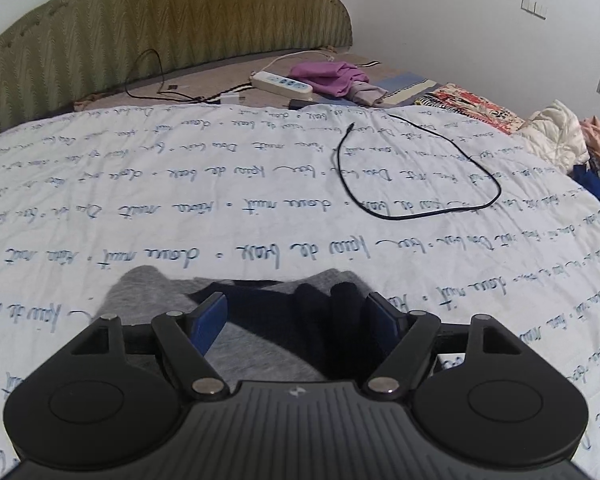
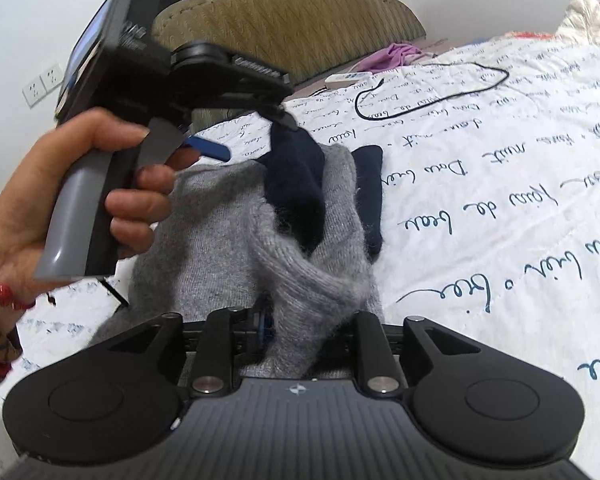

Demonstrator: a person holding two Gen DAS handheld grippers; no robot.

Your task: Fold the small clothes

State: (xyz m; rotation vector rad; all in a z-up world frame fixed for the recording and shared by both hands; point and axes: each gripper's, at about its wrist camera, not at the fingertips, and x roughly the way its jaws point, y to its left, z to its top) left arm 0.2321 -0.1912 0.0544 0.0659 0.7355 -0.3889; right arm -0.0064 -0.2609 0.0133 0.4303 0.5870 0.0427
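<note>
A small grey knitted garment [image 2: 216, 236] with dark navy parts [image 2: 300, 184] lies on the white bedspread [image 2: 500, 184]. It also shows in the left wrist view [image 1: 252, 340], under the left gripper. My left gripper [image 1: 300, 320] is open, its blue pads on either side of the grey cloth and a navy part [image 1: 340, 304]. In the right wrist view the left gripper [image 2: 256, 132] hovers over the garment's far end, held in a hand. My right gripper [image 2: 296, 332] is shut on a bunched grey fold of the garment's near edge.
A black cable [image 1: 416, 172] loops on the bedspread ahead. A white power strip [image 1: 280, 82], a purple cloth [image 1: 332, 76] and more cables lie by the green headboard [image 1: 160, 20]. Piled clothes [image 1: 560, 136] sit at the right edge of the bed.
</note>
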